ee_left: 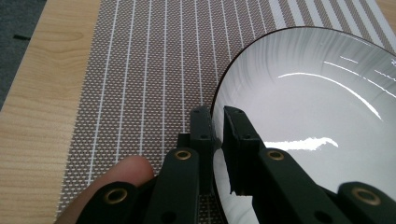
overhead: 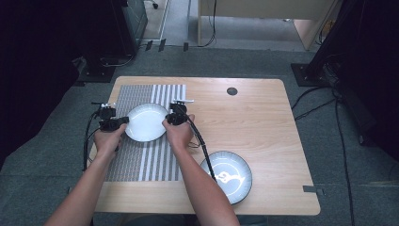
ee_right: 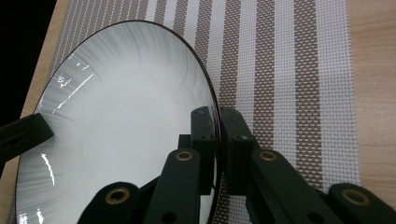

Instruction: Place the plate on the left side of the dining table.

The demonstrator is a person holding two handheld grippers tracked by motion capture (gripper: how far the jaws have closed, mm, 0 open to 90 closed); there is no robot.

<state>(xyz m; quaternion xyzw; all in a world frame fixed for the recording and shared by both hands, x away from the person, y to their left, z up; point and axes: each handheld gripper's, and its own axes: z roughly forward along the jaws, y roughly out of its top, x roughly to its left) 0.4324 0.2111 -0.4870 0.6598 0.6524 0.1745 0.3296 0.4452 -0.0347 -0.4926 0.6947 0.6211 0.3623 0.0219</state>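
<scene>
No readable writing or brand marks on anything; the second plate (overhead: 226,176) carries a white painted figure in its well, not legible as text.

White plate (overhead: 146,122) with a dark rim sits over the striped placemat (overhead: 146,162), toward its far half. Both grippers hold it from opposite sides. Left gripper (overhead: 123,120) pinches the plate's left rim — in the left gripper view its jaws are nearly together with the rim (ee_left: 215,122) sandwiched between them, one jaw outside over the mat (ee_left: 140,79), one inside over the plate's well (ee_left: 317,102). A fingertip (ee_left: 133,169) shows just beside the jaws at bottom left.

Right gripper (overhead: 166,120) pinches the right rim the same way — right gripper view shows the rim (ee_right: 216,126) clamped between its close-set jaws, plate (ee_right: 121,135) to the left, mat (ee_right: 285,84) to the right. The other gripper's jaw (ee_right: 21,133) touches the plate's far edge there.

Can't tell whether the plate rests on the mat or is raised off it.

Second plate, dark-rimmed, lies on the bare wooden table (overhead: 263,122) near the front edge, well apart from the grippers, partly under the right forearm (overhead: 200,188). A small dark round disc (overhead: 231,91) lies near the table's far edge.
</scene>
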